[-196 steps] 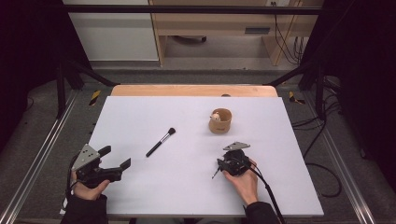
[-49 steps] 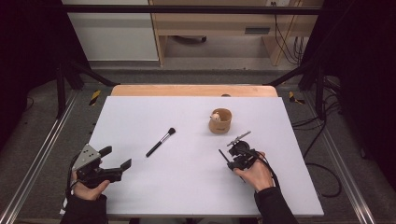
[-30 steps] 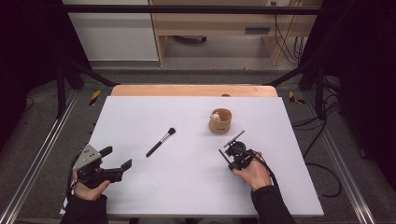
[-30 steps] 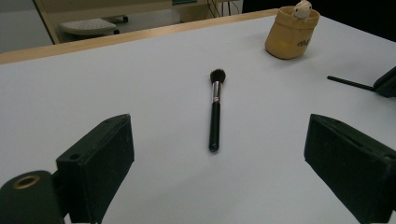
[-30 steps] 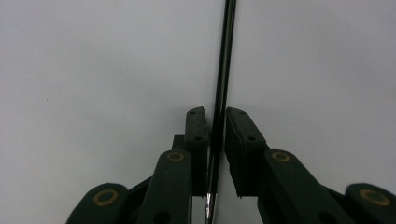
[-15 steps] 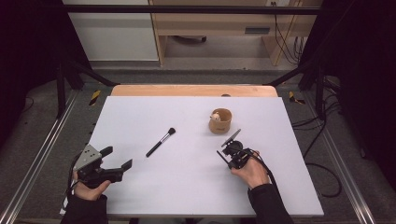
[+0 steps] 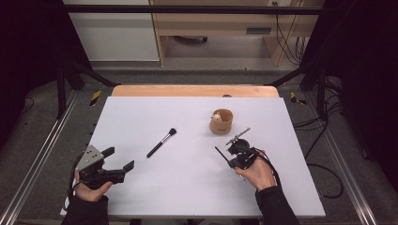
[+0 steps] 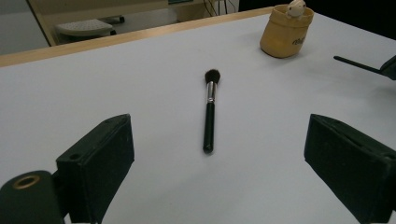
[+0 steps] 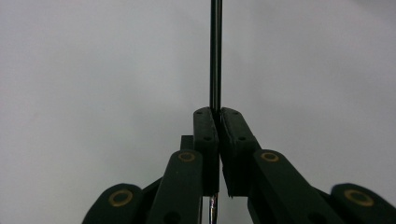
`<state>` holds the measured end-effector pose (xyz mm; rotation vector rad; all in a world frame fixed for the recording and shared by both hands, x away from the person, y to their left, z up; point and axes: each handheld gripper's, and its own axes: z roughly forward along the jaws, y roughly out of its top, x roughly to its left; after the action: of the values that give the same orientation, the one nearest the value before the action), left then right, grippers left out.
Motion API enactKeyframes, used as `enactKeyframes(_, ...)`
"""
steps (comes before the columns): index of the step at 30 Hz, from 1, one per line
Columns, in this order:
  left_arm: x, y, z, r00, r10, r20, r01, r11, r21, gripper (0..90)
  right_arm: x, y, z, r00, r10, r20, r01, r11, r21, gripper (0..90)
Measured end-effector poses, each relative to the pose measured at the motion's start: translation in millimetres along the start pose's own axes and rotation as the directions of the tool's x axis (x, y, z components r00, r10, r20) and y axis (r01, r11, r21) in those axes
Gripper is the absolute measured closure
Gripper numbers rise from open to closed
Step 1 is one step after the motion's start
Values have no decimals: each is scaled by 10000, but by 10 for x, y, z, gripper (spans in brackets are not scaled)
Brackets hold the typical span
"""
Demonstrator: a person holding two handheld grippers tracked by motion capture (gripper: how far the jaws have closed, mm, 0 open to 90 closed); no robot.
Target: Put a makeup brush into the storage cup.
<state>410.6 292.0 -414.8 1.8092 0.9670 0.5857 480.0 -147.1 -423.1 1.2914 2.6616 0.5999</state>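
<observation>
high view, table: white table (image 7: 187,197), person's hands come in at its near edge
high view, left gripper: left gripper (image 7: 118,165) at near left corner of the table, jaws spread wide, holding nothing
high view, brush: makeup brush (image 7: 161,143) lies flat on the table between left gripper and cup, bristle end towards the cup, touched by nothing
high view, cup: tan cup (image 7: 221,122) upright, far right of the brush, small pale thing inside at its rim
high view, right gripper: right gripper (image 7: 230,153) just near side of the cup, held up off the table, thin black stick (image 7: 221,154) poking out towards the brush side
left gripper view, jaws: two black jaws far apart, empty, brush (image 8: 209,112) lying between and beyond them, handle end nearest
left gripper view, cup: cup (image 8: 285,31) beyond the brush to the right, well apart from it
left gripper view, other gripper: edge of right gripper at right border with stick (image 8: 357,65) pointing in, near side of the cup
right gripper view, jaws: right gripper (image 9: 217,119) jaws pressed together, clamping the thin black stick (image 9: 215,51)
right gripper view, stick: runs straight up from between the jaws, white table (image 9: 93,70) behind it
</observation>
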Motion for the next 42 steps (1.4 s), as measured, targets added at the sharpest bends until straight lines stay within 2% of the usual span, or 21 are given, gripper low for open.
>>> enactKeyframes(4, -62, 41, 9, 9997, 197, 114, -197, 9998, -39, 76, 16, -9, -118, 9990, -308, -319, 289, 9980, -564, 855)
enactKeyframes(9, -153, 119, 28, 9976, 612, 319, -611, 9981, -39, 76, 42, 1, -250, 9931, -788, -870, 683, 9907, -1173, 855)
enactKeyframes(12, -219, 182, 41, 9949, 895, 458, -891, 9960, -92, 76, 65, 23, -312, 9892, -1046, -1030, 907, 9871, -1321, 855)
enactKeyframes(19, -394, 349, 83, 9792, 1890, 745, -1904, 9816, 123, 76, 127, 86, -426, 9759, -1531, -1557, 1279, 9786, -1610, 855)
enactKeyframes(23, -498, 453, 155, 9646, 2495, 859, -2536, 9665, 408, 76, 156, 121, -446, 9677, -1800, -1763, 1505, 9741, -1685, 855)
enactKeyframes(26, -588, 520, 229, 9504, 2944, 1000, -3015, 9512, 658, 76, 166, 141, -447, 9621, -1942, -1915, 1627, 9722, -1686, 855)
enactKeyframes(27, -625, 547, 263, 9423, 3183, 1037, -3267, 9420, 768, 76, 170, 145, -448, 9613, -1939, -1957, 1619, 9724, -1681, 855)
enactKeyframes(28, -648, 562, 283, 9395, 3255, 1070, -3346, 9388, 819, 76, 170, 149, -448, 9601, -1995, -1959, 1678, 9716, -1671, 855)
enactKeyframes(30, -714, 612, 342, 9272, 3567, 1143, -3677, 9249, 967, 76, 171, 156, -451, 9570, -2010, -2091, 1673, 9715, -1681, 855)
enactKeyframes(35, -841, 689, 413, 9096, 3966, 1236, -4091, 9068, 1017, 76, 175, 171, -456, 9541, -2002, -2229, 1642, 9717, -1699, 855)
enactKeyframes(36, -867, 702, 426, 9072, 4018, 1247, -4145, 9044, 1010, 76, 173, 175, -459, 9505, -2090, -2298, 1728, 9706, -1678, 855)
enactKeyframes(38, -911, 730, 445, 8992, 4184, 1284, -4317, 8961, 1031, 76, 184, 183, -456, 9488, -2136, -2328, 1769, 9696, -1690, 854)
enactKeyframes(40, -957, 746, 466, 8965, 4223, 1341, -4359, 8948, 960, 76, 187, 191, -457, 9430, -2258, -2443, 1876, 9674, -1701, 855)
enactKeyframes(42, -1012, 761, 491, 8882, 4379, 1394, -4524, 8865, 975, 77, 191, 200, -458, 9390, -2296, -2560, 1883, 9663, -1756, 855)
